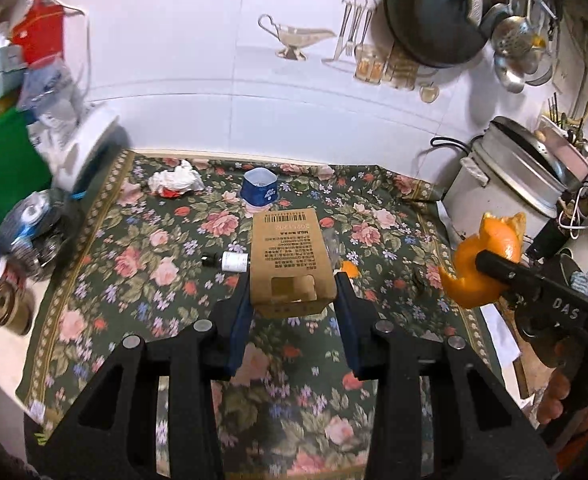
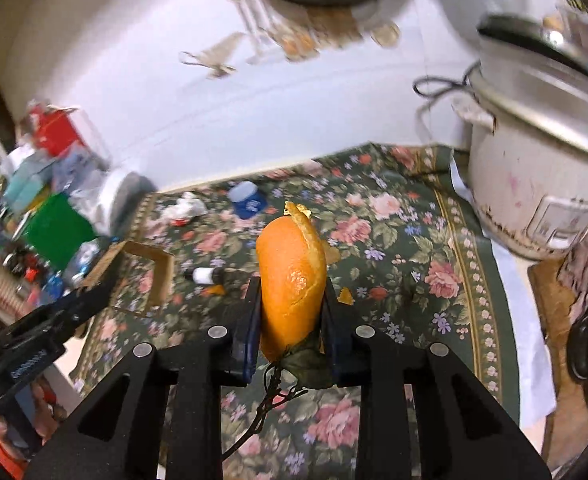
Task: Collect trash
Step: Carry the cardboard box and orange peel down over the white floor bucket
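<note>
A: Nearest to us, the left gripper [image 1: 293,288] has its jaws set against both sides of the brown cardboard box [image 1: 289,258] and seems to hold it just above the floral cloth [image 1: 142,280] on the bench.

B: And the right gripper [image 2: 291,300]?

A: Clamped on a big piece of orange peel [image 2: 292,276], raised clear of the cloth, with a dark leaf and twig [image 2: 294,364] hanging from its lower end.

B: So two pieces are in hand. What is left?

A: Plenty, I would say. A crumpled tissue [image 1: 176,180] lies near the back edge of the cloth, a blue cup [image 1: 259,188] stands just beyond the box, a small bottle with a dark cap [image 1: 230,261] lies on its side just left of the box, and a scrap of orange peel [image 1: 349,268] sits to the box's right.

B: Any bin?

A: None that I can see from here. The rice cooker [image 1: 510,188] at the right and the clutter at the left look like kitchen things, not trash. I judge the job to be at an early stage.
</note>
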A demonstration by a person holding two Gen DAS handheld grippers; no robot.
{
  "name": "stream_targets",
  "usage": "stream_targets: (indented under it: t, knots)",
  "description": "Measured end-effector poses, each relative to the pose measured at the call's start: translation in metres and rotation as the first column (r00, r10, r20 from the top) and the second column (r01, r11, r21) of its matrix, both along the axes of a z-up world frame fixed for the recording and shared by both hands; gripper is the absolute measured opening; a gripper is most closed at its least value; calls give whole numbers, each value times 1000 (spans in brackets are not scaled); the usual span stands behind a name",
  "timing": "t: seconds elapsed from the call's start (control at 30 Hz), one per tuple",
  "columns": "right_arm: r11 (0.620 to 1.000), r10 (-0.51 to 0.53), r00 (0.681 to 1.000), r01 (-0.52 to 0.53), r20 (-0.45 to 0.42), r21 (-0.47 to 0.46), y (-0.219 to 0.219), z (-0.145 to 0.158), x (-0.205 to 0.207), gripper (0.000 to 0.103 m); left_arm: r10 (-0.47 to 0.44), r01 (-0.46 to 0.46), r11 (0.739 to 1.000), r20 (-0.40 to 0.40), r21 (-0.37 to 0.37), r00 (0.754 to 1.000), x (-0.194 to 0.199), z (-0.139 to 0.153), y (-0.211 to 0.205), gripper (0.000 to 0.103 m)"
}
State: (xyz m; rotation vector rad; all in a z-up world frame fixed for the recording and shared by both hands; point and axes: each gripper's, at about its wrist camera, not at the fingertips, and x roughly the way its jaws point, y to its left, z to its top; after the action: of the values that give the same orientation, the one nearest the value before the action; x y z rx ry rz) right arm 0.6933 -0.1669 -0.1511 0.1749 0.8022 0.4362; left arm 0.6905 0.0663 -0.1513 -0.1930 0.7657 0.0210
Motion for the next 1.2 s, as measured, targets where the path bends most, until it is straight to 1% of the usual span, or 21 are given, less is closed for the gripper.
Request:
stream_targets:
  t: [0.17, 0.3, 0.47, 0.53, 0.67, 0.83, 0.97, 1.07, 1.2]
  knots:
    - [999, 28, 998, -30, 48, 30, 6, 21, -39, 24, 2, -3, 1000, 19, 14, 1000, -38, 13, 0, 39]
    - [999, 32, 996, -35, 79, 32, 17, 33, -75, 24, -15, 15, 1000, 39, 24, 999, -72, 21, 5, 39]
    - [999, 25, 996, -27, 90, 24, 42, 36, -125, 24, -49, 48, 999, 52, 20, 997, -123, 23, 22, 39]
    - [999, 19, 996, -21, 82, 25, 51, 34, -146, 24, -60, 59, 998, 51, 22, 997, -143, 22, 28, 39]
    - [999, 18, 998, -20, 68, 31, 71, 24, -190, 24, -74, 72, 996, 50, 48, 996, -199, 15, 45, 39]
    - [999, 21, 999, -22, 26, 39, 97, 0, -247, 24, -87, 86, 995, 13, 51, 996, -261, -6, 67, 39]
    - [999, 22, 999, -22, -24, 27, 113, -22, -286, 24, -94, 96, 994, -39, 56, 995, -293, -28, 76, 39]
    - [1000, 11, 997, -10, -82, 16, 119, -37, -311, 24, -108, 114, 992, -97, 58, 989, -312, -48, 80, 39]
    - [1000, -10, 986, 9, -168, -7, 121, -57, -333, 24, -127, 134, 991, -166, 28, 978, -328, -71, 81, 39]
